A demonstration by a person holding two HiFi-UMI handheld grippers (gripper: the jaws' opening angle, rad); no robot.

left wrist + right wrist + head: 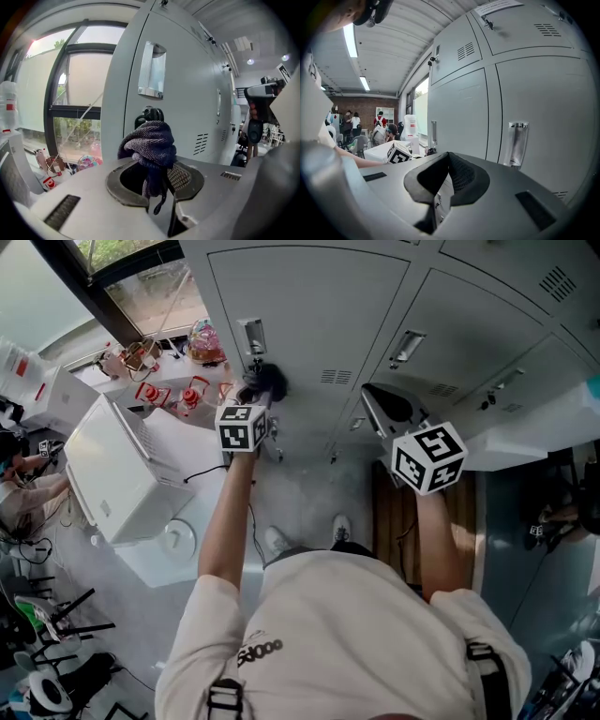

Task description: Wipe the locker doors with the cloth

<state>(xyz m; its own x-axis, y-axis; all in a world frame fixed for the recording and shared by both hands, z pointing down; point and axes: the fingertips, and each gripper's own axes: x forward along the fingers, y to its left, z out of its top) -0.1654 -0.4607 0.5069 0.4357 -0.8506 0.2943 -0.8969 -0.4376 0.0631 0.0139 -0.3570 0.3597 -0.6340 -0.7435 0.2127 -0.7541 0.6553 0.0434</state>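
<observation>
Dark lettering (260,651) is printed on my cream cotton T-shirt (366,624). It appears upside down, and I cannot read it with certainty. A white paper notice (497,6) sits at the top of an upper grey metal locker door (525,33), its print too small to read.

Off to the left I see a big white box (108,474) below a window (155,296). A pink wrapped bundle (204,341) sits on the ledge near small red items (190,395). Far down the room, people (379,133) gather by a water dispenser (410,130) under strip lights (348,35).
</observation>
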